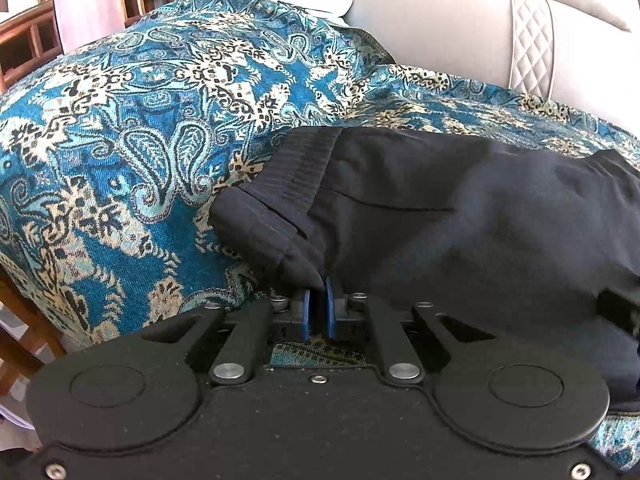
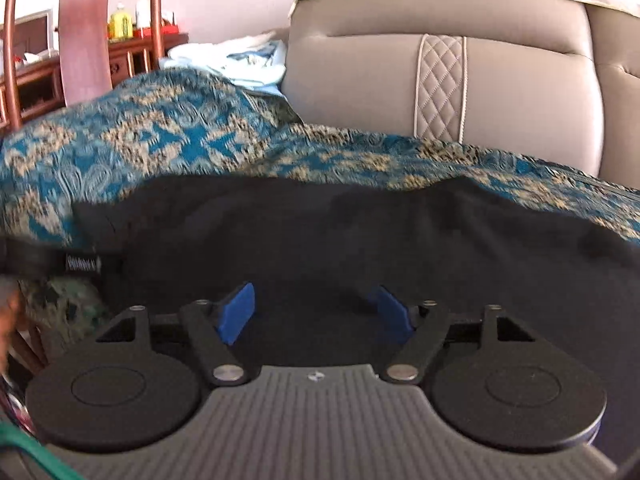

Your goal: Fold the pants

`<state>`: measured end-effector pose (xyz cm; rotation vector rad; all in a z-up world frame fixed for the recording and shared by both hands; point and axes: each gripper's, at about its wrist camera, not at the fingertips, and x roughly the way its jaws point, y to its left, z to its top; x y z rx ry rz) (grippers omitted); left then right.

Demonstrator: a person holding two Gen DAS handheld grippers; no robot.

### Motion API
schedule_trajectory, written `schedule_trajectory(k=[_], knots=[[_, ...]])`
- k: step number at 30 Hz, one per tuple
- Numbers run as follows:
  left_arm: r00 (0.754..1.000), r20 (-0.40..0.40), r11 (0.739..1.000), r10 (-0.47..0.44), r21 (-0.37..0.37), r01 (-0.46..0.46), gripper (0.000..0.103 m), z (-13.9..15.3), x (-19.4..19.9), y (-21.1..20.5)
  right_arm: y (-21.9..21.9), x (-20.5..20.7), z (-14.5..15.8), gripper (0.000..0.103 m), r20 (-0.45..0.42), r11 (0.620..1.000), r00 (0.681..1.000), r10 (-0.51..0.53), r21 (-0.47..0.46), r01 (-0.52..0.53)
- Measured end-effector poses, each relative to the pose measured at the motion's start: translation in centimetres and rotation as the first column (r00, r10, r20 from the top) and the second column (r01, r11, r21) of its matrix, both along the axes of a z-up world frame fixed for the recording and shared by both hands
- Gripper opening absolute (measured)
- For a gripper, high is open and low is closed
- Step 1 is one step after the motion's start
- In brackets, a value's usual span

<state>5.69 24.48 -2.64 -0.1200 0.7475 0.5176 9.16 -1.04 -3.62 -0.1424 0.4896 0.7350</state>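
Now, left gripper [image 1: 318,304]: blue fingers clamped on the waistband edge, pinning it for the fold.
Black fabric pants [image 1: 460,216]: spread along the teal paisley sofa cover's [image 1: 140,120] front edge.
Right gripper [image 2: 316,310]: fingers apart over cloth, nothing held.

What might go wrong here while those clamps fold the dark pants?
The left gripper pinches only a thin edge of the pants, so the cloth may slip out. The right gripper is open above the fabric and might grab several layers. Pulling could also drag the patterned cover out of place.
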Motion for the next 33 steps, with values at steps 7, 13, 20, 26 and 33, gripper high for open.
schedule_trajectory(k=[7, 13, 20, 26, 33], knots=[[1.000, -0.023, 1.000, 0.003, 0.028, -0.003, 0.010, 0.0, 0.4, -0.4, -3.8, -0.3, -1.0, 0.086, 0.066, 0.998, 0.996, -0.052, -0.030, 0.054], [0.999, -0.032, 0.999, 0.013, 0.047, -0.011, 0.010, -0.1, 0.6, -0.7, -11.2, 0.9, -1.3, 0.087, 0.078, 0.979, 0.976, -0.203, -0.022, 0.205], [0.999, -0.043, 0.998, 0.016, 0.058, -0.013, 0.010, 0.0, 0.7, -1.0, -22.5, 3.4, -1.1, 0.088, 0.029, 0.885, 0.884, -0.466, 0.006, 0.466], [0.997, -0.064, 0.998, 0.032, 0.054, -0.028, 0.009, 0.1, 1.2, -0.8, -35.2, 4.8, -0.9, 0.088, -0.153, 0.657, 0.672, -0.725, 0.141, 0.740], [0.995, -0.060, 0.997, 0.076, -0.006, -0.076, 0.010, 0.9, 1.3, -0.1, -45.3, 2.7, -1.4, 0.088, -0.294, 0.328, 0.397, -0.869, 0.257, 0.909]])
